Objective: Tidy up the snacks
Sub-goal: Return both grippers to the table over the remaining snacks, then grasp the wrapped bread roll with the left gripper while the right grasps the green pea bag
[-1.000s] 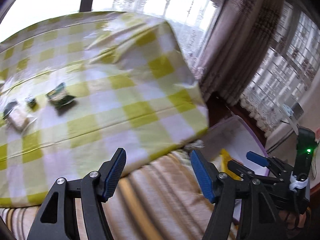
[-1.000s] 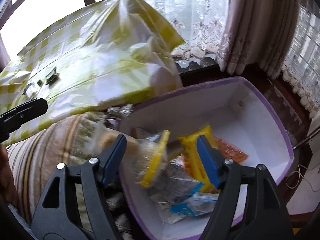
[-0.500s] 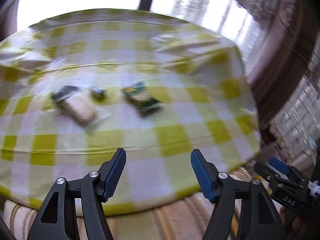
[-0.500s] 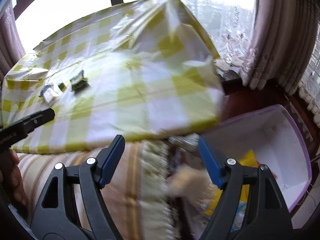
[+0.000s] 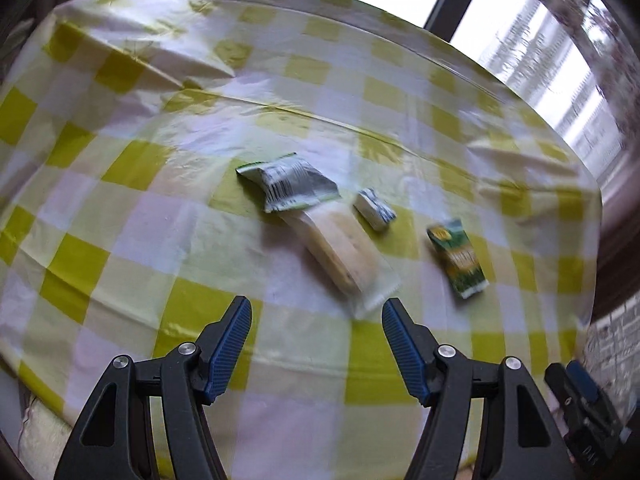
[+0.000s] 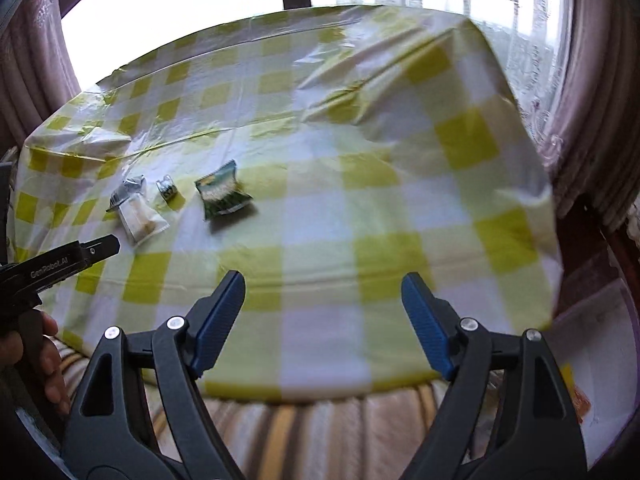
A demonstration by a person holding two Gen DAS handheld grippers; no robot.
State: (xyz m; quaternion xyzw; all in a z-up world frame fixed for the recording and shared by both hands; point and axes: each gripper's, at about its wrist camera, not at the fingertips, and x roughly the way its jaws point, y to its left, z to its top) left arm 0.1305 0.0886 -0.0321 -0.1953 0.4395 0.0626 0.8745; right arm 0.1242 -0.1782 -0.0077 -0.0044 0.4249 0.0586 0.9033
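Blue-padded fingers frame the bottom of both views. The left gripper (image 5: pixel 316 344) has its jaws spread wide with nothing between them, poised over the near part of a table covered in a yellow-and-white checked cloth (image 5: pixel 132 208). The right gripper (image 6: pixel 323 320) is likewise spread and empty, hanging over the cloth's near edge where it drapes onto a striped cushion (image 6: pixel 304 424).

Just beyond the left gripper's fingertips lies a clear-wrapped bread roll (image 5: pixel 344 256), long and pale, angled away to the upper left. Its far end touches — or slips slightly under — a crumpled white packet with a barcode (image 5: pixel 288 186). To the right of the roll, close but apart, sits a small white wrapped piece (image 5: pixel 375 209), and further right a flat green snack pack (image 5: pixel 458 262) lies alone on the cloth.

From the right wrist the same four snacks appear as a row on the left half of the table: the roll (image 6: pixel 140 216), the crumpled packet (image 6: pixel 126 192), the small piece (image 6: pixel 168 189) and the green pack (image 6: pixel 223 194). The left gripper's black body enters that view at the left edge, held by a hand (image 6: pixel 46 364).

At the lower right, beside the table, the rim of a white bin with a purple edge (image 6: pixel 600 360) shows, with a bit of yellow and orange wrapping inside. Past the table — bright windows and pale curtains (image 6: pixel 592 128).
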